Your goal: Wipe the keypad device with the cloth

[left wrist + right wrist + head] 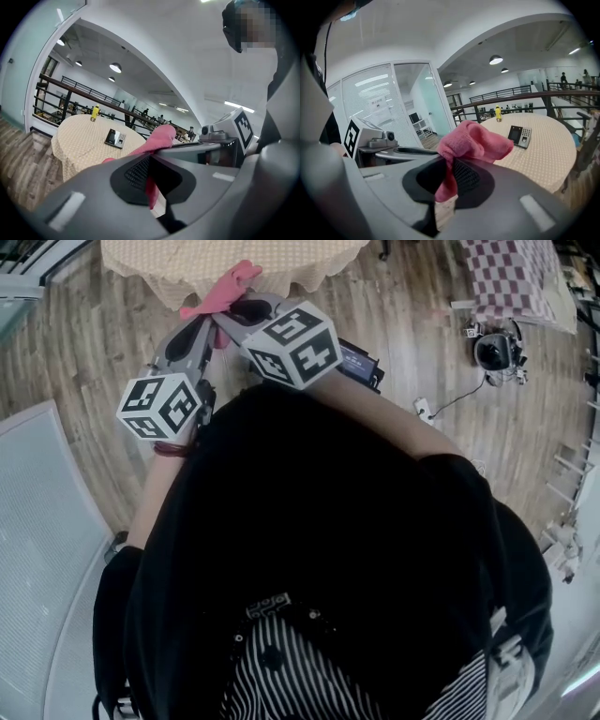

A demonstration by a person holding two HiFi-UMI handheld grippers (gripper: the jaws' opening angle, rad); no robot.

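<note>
Only the gripper views show the keypad device, lying on the round table well apart from both claws; the head view cuts that table off at its edge. The left gripper and right gripper each clamp the pink cloth.

You find no legible text. Marker cubes: square black-white patterns, no lettering. Notice on glass partition: print too small. Keypad device: key digits unresolved. Garment label: print blurred.
</note>
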